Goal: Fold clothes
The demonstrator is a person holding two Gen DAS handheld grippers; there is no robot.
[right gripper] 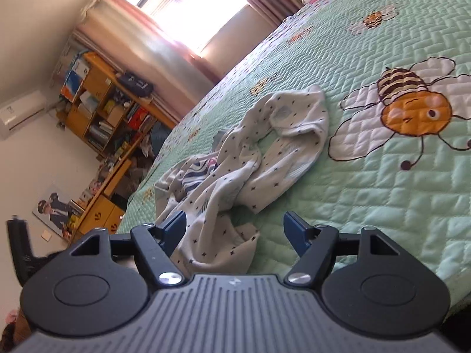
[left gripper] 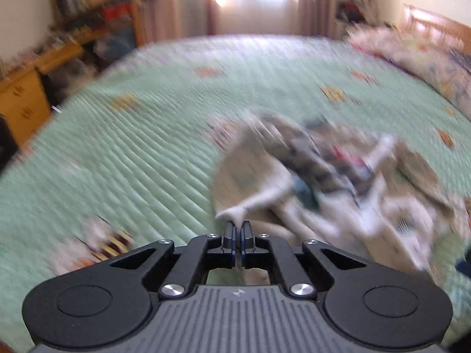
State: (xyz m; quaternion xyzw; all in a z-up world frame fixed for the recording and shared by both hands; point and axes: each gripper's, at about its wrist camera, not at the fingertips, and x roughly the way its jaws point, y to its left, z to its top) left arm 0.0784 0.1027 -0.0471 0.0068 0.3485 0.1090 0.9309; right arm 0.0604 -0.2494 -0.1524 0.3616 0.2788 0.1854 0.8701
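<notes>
The left wrist view is motion-blurred. In it my left gripper [left gripper: 238, 231] is shut, with a pale strip of a garment [left gripper: 256, 197] running from the crumpled clothes pile [left gripper: 338, 176] to its fingertips. The pile lies on the green quilt [left gripper: 132, 153], ahead and to the right. In the right wrist view my right gripper [right gripper: 235, 228] is open just above a white garment with small dark stars [right gripper: 253, 153], which lies bunched on the quilt [right gripper: 368, 206]. The near end of that garment lies between the blue fingers [right gripper: 295, 232]. A striped piece [right gripper: 195, 173] shows within the bunch.
A wooden shelf unit and drawers [right gripper: 100, 111] stand beside the bed past its edge. A bright curtained window [left gripper: 253, 0] is at the far end. Pillows [left gripper: 418, 56] lie at the head of the bed. A large bee print [right gripper: 412, 108] marks the quilt to the right of the garment.
</notes>
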